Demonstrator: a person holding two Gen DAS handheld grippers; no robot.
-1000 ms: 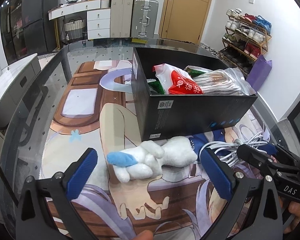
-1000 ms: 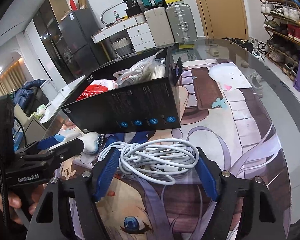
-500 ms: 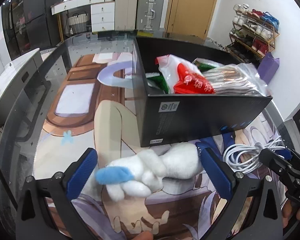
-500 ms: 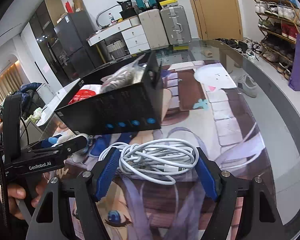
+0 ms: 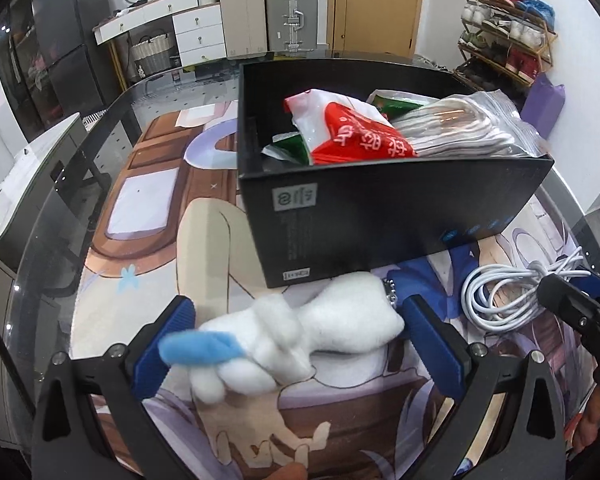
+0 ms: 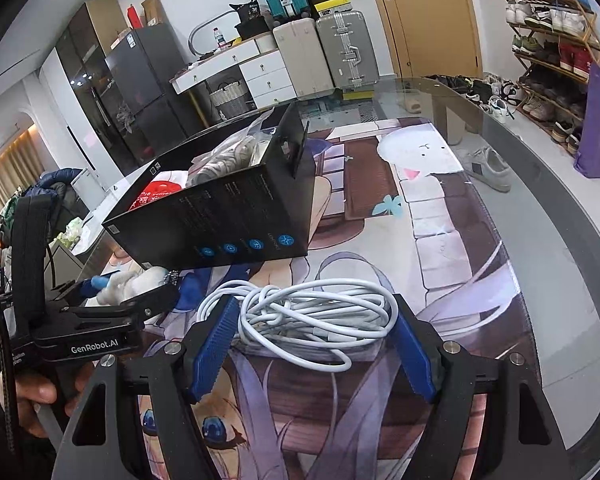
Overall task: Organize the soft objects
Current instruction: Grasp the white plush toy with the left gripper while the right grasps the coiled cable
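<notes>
A white plush toy (image 5: 340,324) with a blue part lies on the printed mat, just in front of the black box (image 5: 380,220). My left gripper (image 5: 298,312) is open and straddles the toy, one blue pad at each end. The same toy (image 6: 136,282) shows at the left of the right wrist view, between the left gripper's fingers. My right gripper (image 6: 314,312) is shut on a coil of white cable (image 6: 312,320), with the pads against its two sides. The cable (image 5: 512,296) lies right of the toy. The box holds a red and white bag (image 5: 352,136) and a clear bag (image 5: 460,128).
A printed mat (image 6: 440,240) covers the round glass table (image 6: 560,208), whose edge curves past on the right. On the floor beyond stand a shoe rack (image 6: 556,52), a purple bag (image 6: 596,120), suitcases (image 6: 340,48) and white drawers (image 5: 198,36).
The left gripper has come closer to the plush toy, which now fills the gap between its pads. The cable coil has stayed fixed in the right gripper while the mat slid beneath.
</notes>
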